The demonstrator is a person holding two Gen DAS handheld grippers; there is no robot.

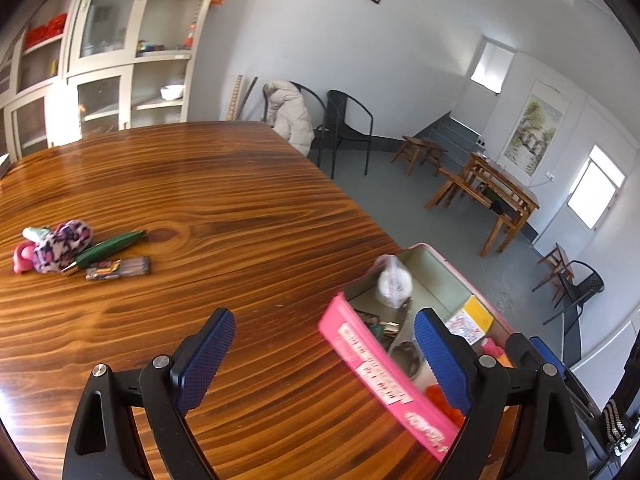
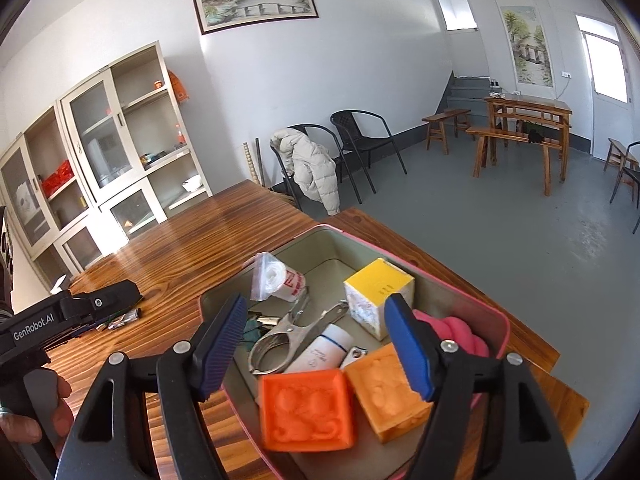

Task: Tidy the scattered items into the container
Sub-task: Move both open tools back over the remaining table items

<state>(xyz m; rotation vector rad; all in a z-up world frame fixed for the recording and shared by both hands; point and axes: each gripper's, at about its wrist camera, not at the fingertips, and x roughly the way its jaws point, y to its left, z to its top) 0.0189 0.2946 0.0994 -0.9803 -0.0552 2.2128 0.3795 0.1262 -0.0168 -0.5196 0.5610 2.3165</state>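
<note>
Wooden bench [image 1: 224,184] carries our leftovers far left: a soft plush toy [image 1: 62,245] to pinch mid-body, a slippery green pen [image 1: 108,249]. Pink container [image 1: 376,364] sits near right. Both hand-held grippers, left [image 1: 320,360] and right [image 2: 316,350], gape empty.

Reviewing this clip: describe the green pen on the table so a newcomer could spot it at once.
Start at the wooden table, well away from the pink container, where a small cluster of loose items lies. The green pen lies aslant between a pink leopard-print plush and a flat clear packet. It is the only slim, glossy dark-green thing there, with a gold tip.
</note>
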